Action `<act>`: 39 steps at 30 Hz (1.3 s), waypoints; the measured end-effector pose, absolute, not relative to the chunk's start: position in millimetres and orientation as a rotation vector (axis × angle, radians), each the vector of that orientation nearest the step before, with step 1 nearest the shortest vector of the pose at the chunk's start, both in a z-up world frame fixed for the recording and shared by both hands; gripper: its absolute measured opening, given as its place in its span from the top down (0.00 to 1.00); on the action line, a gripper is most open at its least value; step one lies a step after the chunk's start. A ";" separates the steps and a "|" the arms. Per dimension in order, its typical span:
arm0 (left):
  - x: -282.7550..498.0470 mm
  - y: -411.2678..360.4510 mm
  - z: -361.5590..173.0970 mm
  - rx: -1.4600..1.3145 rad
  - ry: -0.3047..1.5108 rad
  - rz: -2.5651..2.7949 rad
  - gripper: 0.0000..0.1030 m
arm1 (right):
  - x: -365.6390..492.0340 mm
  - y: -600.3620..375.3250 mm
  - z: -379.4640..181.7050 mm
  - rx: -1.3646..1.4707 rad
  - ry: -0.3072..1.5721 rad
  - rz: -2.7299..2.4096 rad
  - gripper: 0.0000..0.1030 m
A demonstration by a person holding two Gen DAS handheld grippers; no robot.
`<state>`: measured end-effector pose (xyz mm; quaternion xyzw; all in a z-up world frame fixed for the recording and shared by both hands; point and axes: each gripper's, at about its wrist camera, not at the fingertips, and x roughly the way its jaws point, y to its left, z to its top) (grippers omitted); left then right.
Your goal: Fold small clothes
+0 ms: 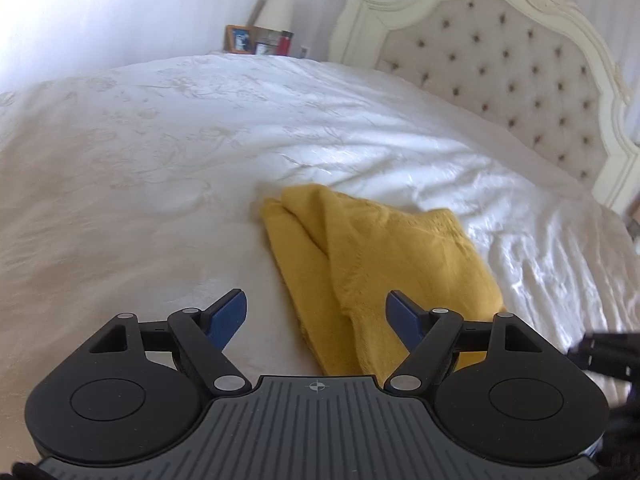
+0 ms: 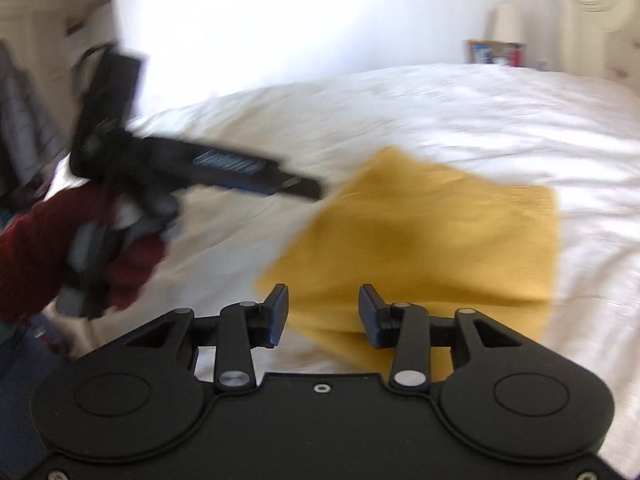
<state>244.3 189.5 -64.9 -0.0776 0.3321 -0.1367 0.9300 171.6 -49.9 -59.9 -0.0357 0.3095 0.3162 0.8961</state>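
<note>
One yellow cloth (image 1: 384, 264), folded, on bed (image 1: 160, 152); two claws, both agape.

The bed's white duvet (image 1: 200, 140) is the anchor here, rumpled with a faint floral pattern and bright sun patches toward its right side. At its head is a cream carved headboard (image 1: 520, 68) with button-tufted beige padding. Behind the far edge of the duvet, left of the headboard, there's a lamp with a pale shade (image 1: 276, 10), a wood-framed photo (image 1: 239, 39) and a small red bottle (image 1: 285, 43).
</note>
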 end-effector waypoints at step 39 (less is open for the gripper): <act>241.4 180.2 -88.6 -0.369 0.996 -0.337 0.97 | 176.7 -115.5 -98.0 -0.214 0.752 0.223 0.42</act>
